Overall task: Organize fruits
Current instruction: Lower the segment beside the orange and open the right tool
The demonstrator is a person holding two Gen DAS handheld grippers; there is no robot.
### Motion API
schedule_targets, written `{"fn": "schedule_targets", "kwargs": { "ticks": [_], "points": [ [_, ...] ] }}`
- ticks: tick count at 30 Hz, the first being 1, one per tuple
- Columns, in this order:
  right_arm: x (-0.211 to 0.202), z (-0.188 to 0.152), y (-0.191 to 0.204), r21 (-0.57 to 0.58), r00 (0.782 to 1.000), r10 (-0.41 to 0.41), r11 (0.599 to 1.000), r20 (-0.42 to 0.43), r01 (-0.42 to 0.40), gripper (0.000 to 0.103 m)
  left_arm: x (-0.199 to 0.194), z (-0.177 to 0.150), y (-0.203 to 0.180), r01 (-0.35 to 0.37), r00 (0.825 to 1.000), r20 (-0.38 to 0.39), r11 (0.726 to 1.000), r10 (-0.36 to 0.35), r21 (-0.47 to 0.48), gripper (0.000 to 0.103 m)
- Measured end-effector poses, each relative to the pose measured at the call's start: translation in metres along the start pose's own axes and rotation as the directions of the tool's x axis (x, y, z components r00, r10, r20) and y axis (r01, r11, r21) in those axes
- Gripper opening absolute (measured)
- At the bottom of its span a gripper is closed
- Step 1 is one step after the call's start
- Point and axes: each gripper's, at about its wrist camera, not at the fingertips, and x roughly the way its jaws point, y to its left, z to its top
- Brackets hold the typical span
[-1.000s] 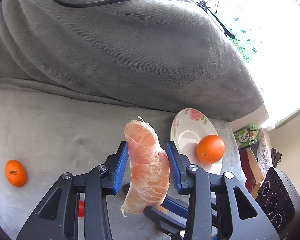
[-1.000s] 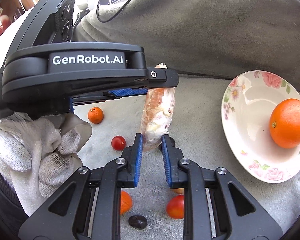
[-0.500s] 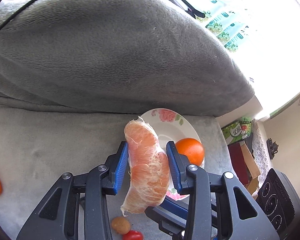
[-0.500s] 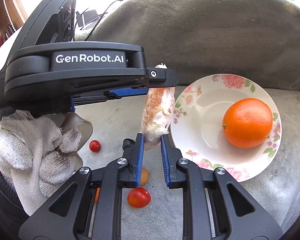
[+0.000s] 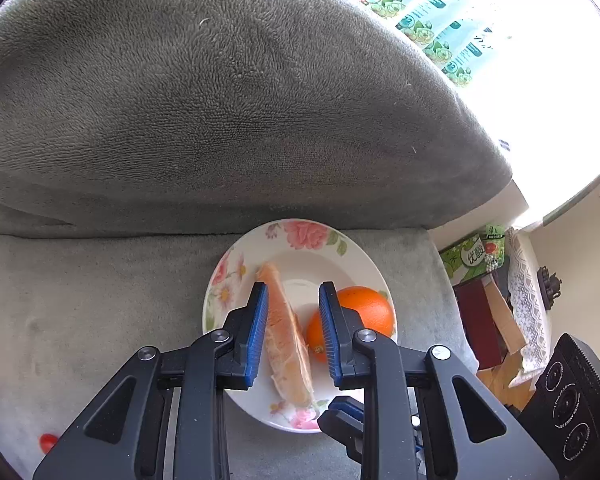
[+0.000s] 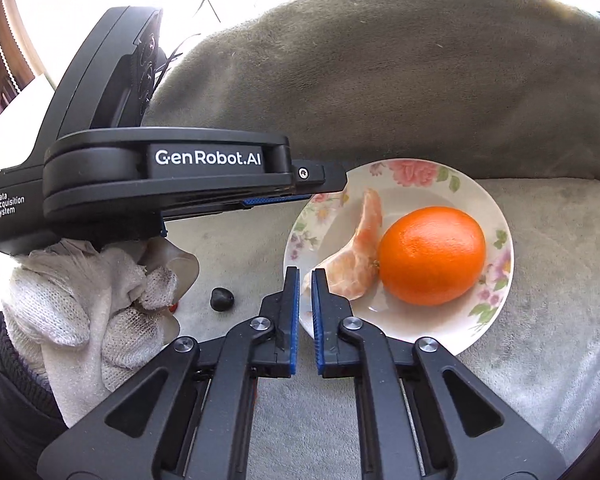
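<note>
A peeled citrus segment (image 5: 286, 336) lies in the flowered plate (image 5: 220, 280), leaning against a whole orange (image 5: 364, 308). My left gripper (image 5: 293, 286) hovers over the plate. Its jaws are closing but stand apart, with the segment below the gap and no pad pressing on it. In the right wrist view the segment (image 6: 360, 256) and orange (image 6: 432, 254) rest side by side on the plate (image 6: 404, 184). My right gripper (image 6: 306, 271) is at the plate's near left rim, jaws closing to a thin slit with nothing between them. The left gripper (image 6: 324, 176) reaches in above the plate's left rim.
A big grey blanket hump (image 5: 240, 100) rises just behind the plate. A dark small fruit (image 6: 222, 299) lies left of the plate, near a gloved hand (image 6: 100, 300). A cherry tomato (image 5: 48, 442) sits far left. Boxes (image 5: 468, 256) stand off the couch's right end.
Both grippers moved right, over the plate. The segment, held by both a second ago, now lies in the plate beside the orange. Both pairs of jaws have narrowed.
</note>
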Motion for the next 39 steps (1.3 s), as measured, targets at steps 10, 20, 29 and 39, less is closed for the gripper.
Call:
{"fn": "schedule_targets", "kwargs": {
  "ticks": [10, 20, 29, 39],
  "points": [
    [-0.013, -0.021, 0.003, 0.011, 1.000, -0.005, 1.000, -0.001, 0.005, 0.006, -0.003, -0.001, -0.015, -0.022, 1.000, 0.017, 0.999, 0.021, 0.050, 0.023],
    [-0.022, -0.024, 0.006, -0.006, 1.000, -0.016, 1.000, 0.004, 0.016, 0.006, -0.009, -0.006, -0.025, -0.039, 0.999, 0.035, 0.995, 0.036, 0.091, 0.023],
    [-0.027, -0.007, -0.039, -0.003, 0.999, -0.032, 0.999, 0.002, 0.032, 0.013, -0.019, -0.010, -0.023, -0.049, 0.998, 0.052, 0.995, 0.044, 0.090, 0.039],
    [-0.044, -0.007, -0.037, -0.016, 0.998, -0.051, 0.999, 0.042, 0.052, 0.068, -0.043, -0.016, -0.012, -0.089, 0.992, 0.099, 0.989, 0.077, 0.116, 0.063]
  ]
}}
